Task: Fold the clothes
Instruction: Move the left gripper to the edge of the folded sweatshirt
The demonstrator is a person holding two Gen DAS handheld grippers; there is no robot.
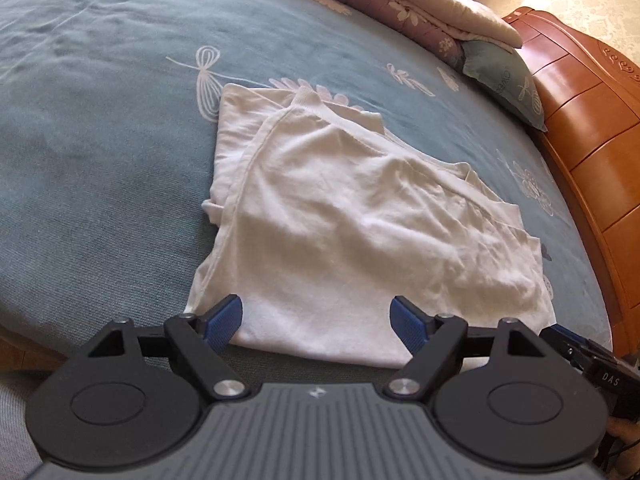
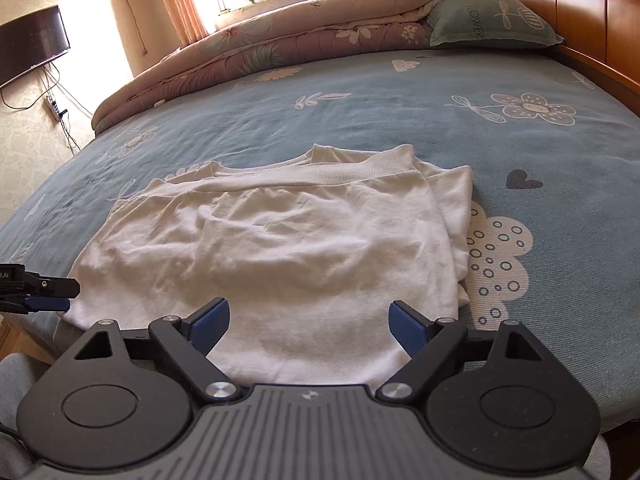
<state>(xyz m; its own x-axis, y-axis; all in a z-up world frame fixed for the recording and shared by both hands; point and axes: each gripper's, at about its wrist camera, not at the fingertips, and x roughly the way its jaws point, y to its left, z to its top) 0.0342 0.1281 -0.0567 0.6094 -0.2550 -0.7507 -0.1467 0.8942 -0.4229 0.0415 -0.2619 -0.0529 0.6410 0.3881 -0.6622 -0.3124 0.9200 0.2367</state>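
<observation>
A white T-shirt (image 1: 352, 220) (image 2: 280, 240) lies folded in layers on the blue flowered bed sheet (image 1: 100, 160) (image 2: 400, 120), its ribbed collar at the far side. My left gripper (image 1: 314, 304) hovers open over the shirt's near hem, blue pads wide apart, with only cloth below them. My right gripper (image 2: 307, 306) is likewise open above the near edge, gripping nothing. The left gripper's tip (image 2: 60, 294) shows at the left edge of the right wrist view, beside the shirt's near left corner. Part of the right gripper (image 1: 576, 344) shows at the lower right of the left wrist view.
A rolled quilt (image 2: 280, 32) and a green pillow (image 2: 488, 20) lie along the far side of the bed. The wooden headboard (image 1: 580, 120) bounds the right. A television (image 2: 28, 44) hangs on the left wall, with cables below it.
</observation>
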